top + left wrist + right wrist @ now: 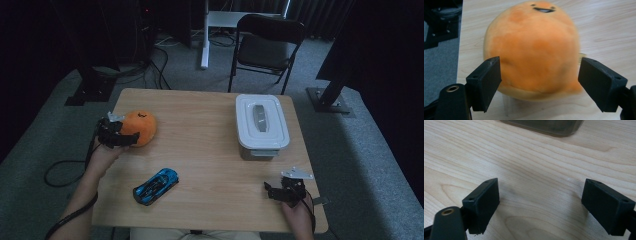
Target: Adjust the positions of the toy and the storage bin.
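An orange plush toy with a small smiling face lies on the left of the wooden table. My left gripper is open around it: in the left gripper view the plush toy sits between the two black jaws, which stand at its sides with small gaps. My right gripper is open at the table's front right, over bare wood, with nothing between its jaws. A blue toy car lies near the front edge, between the two grippers.
A white lidded container stands at the right, just beyond my right gripper; its base shows in the right gripper view. A black folding chair stands behind the table. Cables trail on the floor at the left.
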Motion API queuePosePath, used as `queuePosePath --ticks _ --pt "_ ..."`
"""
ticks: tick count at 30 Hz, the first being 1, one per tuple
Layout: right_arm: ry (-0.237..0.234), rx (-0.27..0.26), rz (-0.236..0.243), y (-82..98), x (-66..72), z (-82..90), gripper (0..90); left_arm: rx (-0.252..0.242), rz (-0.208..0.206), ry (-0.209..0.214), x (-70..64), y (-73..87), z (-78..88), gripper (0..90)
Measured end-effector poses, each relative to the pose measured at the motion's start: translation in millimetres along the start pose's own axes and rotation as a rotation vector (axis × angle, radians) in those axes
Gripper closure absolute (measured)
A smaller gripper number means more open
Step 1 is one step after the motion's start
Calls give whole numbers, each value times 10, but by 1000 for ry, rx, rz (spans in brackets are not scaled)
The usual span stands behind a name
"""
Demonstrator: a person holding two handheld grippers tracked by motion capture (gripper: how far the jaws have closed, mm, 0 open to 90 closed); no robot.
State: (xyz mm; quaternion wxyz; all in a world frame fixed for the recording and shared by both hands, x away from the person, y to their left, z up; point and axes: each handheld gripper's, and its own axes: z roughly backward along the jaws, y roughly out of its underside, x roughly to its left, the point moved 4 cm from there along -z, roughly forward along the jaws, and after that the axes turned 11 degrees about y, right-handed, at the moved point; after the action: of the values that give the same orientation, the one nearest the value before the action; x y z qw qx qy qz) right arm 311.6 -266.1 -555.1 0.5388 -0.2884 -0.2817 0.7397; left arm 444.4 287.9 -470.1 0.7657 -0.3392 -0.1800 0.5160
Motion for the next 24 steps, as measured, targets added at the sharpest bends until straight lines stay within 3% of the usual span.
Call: queuePosePath --ticks 1,3,10,12,15,18,24 --pt "0 0 0 0 0 0 141 -4 6 10 26 -5 -28 194" --pt "0 0 0 0 0 0 141 19 3 -11 71 -11 -83 194" --pt "1 0 -1 -1 -2 -2 141 14 -18 28 119 -32 -187 195" --pt "1 0 -1 -2 -2 -2 141 27 -50 5 98 -20 -223 197" --pt "2 0 -1 -2 -3 -2 141 45 -52 -20 93 19 -302 223" --pt "2 0 -1 -2 -4 -2 141 36 -35 -22 89 34 -335 308" --pt "7 -1 -7 -1 -8 1 156 16 -123 9 41 29 -261 624"
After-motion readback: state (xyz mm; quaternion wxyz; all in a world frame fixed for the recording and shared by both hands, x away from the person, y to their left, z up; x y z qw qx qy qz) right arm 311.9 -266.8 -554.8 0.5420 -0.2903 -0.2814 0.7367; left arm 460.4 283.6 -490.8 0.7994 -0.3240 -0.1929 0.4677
